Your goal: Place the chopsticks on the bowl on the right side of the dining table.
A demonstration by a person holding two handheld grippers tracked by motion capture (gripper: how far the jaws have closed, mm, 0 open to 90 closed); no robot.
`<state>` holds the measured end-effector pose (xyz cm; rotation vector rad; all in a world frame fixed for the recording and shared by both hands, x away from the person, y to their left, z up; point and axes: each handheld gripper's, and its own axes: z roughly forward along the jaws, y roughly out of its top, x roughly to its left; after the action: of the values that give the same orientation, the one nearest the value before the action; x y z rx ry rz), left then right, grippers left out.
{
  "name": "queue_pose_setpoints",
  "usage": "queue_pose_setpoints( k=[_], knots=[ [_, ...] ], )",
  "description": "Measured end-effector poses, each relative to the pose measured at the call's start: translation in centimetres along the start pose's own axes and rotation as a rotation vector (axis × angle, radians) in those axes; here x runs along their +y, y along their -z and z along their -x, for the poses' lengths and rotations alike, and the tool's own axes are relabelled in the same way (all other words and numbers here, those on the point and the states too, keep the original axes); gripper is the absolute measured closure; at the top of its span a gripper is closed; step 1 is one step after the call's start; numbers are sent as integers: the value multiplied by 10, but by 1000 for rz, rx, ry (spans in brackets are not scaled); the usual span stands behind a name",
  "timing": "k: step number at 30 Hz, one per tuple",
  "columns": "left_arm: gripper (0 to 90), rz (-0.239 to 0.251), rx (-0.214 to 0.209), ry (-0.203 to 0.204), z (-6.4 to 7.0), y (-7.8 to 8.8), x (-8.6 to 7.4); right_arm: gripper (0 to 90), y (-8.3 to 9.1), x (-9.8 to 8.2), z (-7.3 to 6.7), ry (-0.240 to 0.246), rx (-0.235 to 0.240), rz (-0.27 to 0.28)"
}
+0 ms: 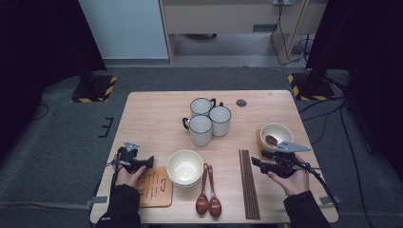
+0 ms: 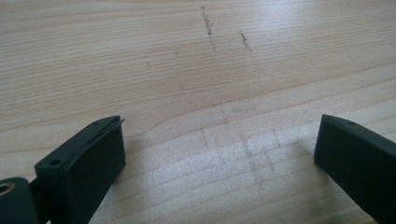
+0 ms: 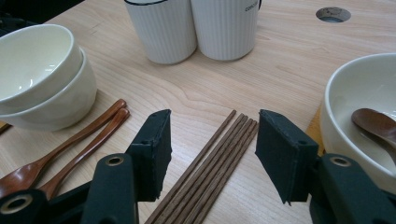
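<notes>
At table's 4 o'clock, wooden chopsticks (image 3: 210, 163) lay bundled, near end between right gripper (image 3: 212, 154) jaws, half-wide, not pinching | looked light, stiff, kinda slippery; grab mid-bundle | left gripper (image 2: 219, 154) at 8 o'clock, jaws wide over bare table (image 2: 187, 56)

Left gripper (image 1: 145, 163) rests low over the table (image 1: 152, 118), jaws spread wide — right gripper (image 1: 256, 161) hovers above it, jaws half apart, nothing pinched.

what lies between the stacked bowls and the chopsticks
Two wooden spoons lie side by side between the stacked bowls and the chopsticks, seen in the high view.
</notes>
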<state>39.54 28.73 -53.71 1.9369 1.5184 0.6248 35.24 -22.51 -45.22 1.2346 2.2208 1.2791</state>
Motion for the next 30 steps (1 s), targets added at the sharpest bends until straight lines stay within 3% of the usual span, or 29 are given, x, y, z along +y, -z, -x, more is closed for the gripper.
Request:
queue_pose_setpoints(
  k=[10, 18, 22, 30],
  knots=[
    [8, 0, 0, 0, 0, 0, 0, 465, -6, -10, -9, 35, -7, -20],
    [8, 0, 0, 0, 0, 0, 0, 479, -10, -22, -8, 34, -9, -61],
    [7, 0, 0, 0, 0, 0, 0, 482, -11, -25, -10, 63, -22, -79],
    [8, 0, 0, 0, 0, 0, 0, 490, -13, -36, -7, 52, -34, -103]
  ],
)
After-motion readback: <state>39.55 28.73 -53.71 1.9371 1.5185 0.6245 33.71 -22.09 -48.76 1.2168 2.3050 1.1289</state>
